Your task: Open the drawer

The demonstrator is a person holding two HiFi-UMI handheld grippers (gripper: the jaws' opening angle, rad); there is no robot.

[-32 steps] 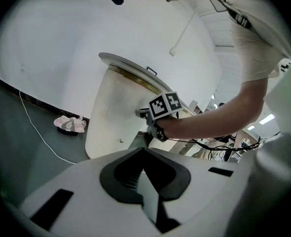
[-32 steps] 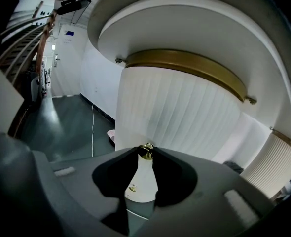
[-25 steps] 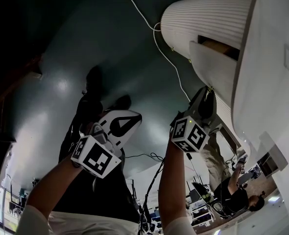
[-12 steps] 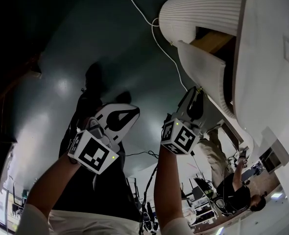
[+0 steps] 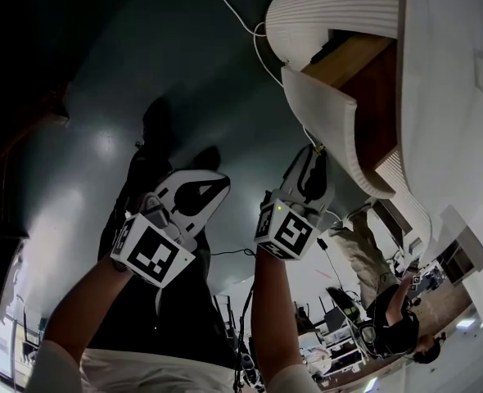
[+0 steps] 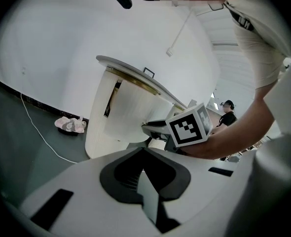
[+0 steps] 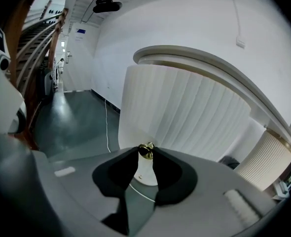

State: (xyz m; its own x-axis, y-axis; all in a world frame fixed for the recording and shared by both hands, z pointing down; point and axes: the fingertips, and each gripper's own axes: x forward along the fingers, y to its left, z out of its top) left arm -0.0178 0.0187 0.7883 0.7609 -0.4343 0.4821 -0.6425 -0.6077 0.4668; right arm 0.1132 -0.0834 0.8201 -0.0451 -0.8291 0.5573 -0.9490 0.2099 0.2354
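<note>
We have the right gripper (image 5: 313, 152) closed on the small brass knob (image 7: 145, 150) of the drawer (image 5: 330, 129). In the right gripper view the knob sits pinched between the two jaw tips, with the ribbed white drawer front rising behind it.

From the head view the drawer stands partly pulled out of the rounded white cabinet (image 5: 340, 15). Its curved ribbed front is clear of the cabinet's face, and the wooden side and dark inside of the drawer show in the gap. The drawer sits just under the cabinet's flat pale top.

Our left gripper (image 5: 223, 185) hangs beside the right one, a little lower and to its left. It is apart from the drawer and the cabinet. In the left gripper view its jaws meet at the tips with nothing between them. That same view shows the right gripper's marker cube (image 6: 191, 126) ahead, near the cabinet.

A thin white cord (image 5: 233, 19) trails over the dark green floor (image 5: 143, 72) toward the cabinet's base. A pinkish rag (image 6: 70, 125) lies on the floor by the wall.
</note>
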